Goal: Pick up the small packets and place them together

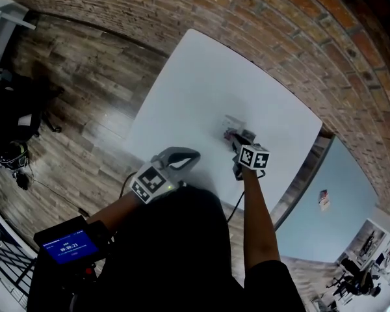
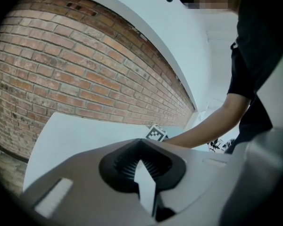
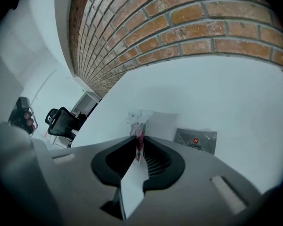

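A person in a dark top is standing over a white table [image 1: 201,83] set against a curved brick wall [image 1: 279,38], working a hand-held gripper in each hand. The right gripper [image 3: 137,139] is reaching out over the right-hand half of the tabletop and is pinching a small red-and-white packet [image 3: 139,131] upright between its narrow jaws; the print on that packet is too crumpled and too close to read. Just beyond it, a grey packet [image 3: 196,141] is lying flat on the table, showing a red round emblem and pale lettering that begins "DOUW", the rest being cut off by the gripper's body. A plain white packet [image 3: 162,122] is lying beside the grey one, directly behind the pinched packet, with no writing that can be made out.

The left gripper [image 2: 141,149] is hanging back at the near edge of the table, its jaws pressed together with nothing between them. From its side, the black-and-white marker cube [image 2: 155,133] on the right gripper is showing at the end of the person's bare forearm [image 2: 212,124].

At the person's left, a small device [image 1: 68,246] is glowing with a blue screen, its figures too small to read. A black office chair [image 3: 61,121] is standing in the room past the table's end.
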A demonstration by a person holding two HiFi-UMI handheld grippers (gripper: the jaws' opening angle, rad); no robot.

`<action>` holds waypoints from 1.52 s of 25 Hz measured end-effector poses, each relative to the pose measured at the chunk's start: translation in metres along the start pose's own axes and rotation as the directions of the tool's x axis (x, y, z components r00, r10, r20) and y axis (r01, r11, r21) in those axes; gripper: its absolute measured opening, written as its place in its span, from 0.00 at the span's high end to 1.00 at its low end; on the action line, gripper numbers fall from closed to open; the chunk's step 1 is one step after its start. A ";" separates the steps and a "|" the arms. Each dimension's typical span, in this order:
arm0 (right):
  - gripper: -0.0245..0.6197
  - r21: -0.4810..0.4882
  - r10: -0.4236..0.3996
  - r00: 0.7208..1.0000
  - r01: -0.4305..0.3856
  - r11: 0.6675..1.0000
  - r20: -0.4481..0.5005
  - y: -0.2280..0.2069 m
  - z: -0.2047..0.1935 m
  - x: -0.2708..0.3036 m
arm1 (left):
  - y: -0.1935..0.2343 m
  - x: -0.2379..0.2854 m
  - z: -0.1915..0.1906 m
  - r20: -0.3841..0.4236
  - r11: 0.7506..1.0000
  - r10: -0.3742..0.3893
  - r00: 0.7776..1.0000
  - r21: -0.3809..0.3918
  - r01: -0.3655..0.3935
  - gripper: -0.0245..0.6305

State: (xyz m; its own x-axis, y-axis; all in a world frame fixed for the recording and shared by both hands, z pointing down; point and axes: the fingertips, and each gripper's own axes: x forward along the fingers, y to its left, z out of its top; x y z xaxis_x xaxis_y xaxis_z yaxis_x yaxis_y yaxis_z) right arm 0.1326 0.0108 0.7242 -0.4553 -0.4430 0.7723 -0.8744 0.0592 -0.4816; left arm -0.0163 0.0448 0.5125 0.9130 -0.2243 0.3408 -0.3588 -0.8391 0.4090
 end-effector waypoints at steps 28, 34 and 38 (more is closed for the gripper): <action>0.65 -0.577 -0.272 0.961 0.199 0.792 -0.042 0.015 0.000 0.020 | 0.005 -0.008 -0.009 0.021 0.999 0.025 0.999 -0.045 -0.024 0.96; 0.65 -0.610 -0.284 0.958 0.195 0.768 -0.050 0.009 0.005 0.017 | 0.005 -0.005 -0.005 0.025 0.999 0.019 1.000 -0.047 -0.018 0.96; 0.65 -0.554 -0.260 0.965 0.205 0.807 -0.021 0.018 0.012 0.008 | 0.002 -0.004 -0.004 0.026 0.999 0.013 1.000 -0.045 -0.012 0.96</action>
State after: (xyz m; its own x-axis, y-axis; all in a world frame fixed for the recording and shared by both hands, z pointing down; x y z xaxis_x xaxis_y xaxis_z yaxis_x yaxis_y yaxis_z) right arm 0.1150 -0.0024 0.7172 -0.2159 -0.4242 0.8794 -0.8915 0.4529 -0.0004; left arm -0.0219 0.0462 0.5156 0.9130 -0.2477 0.3241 -0.3778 -0.8130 0.4431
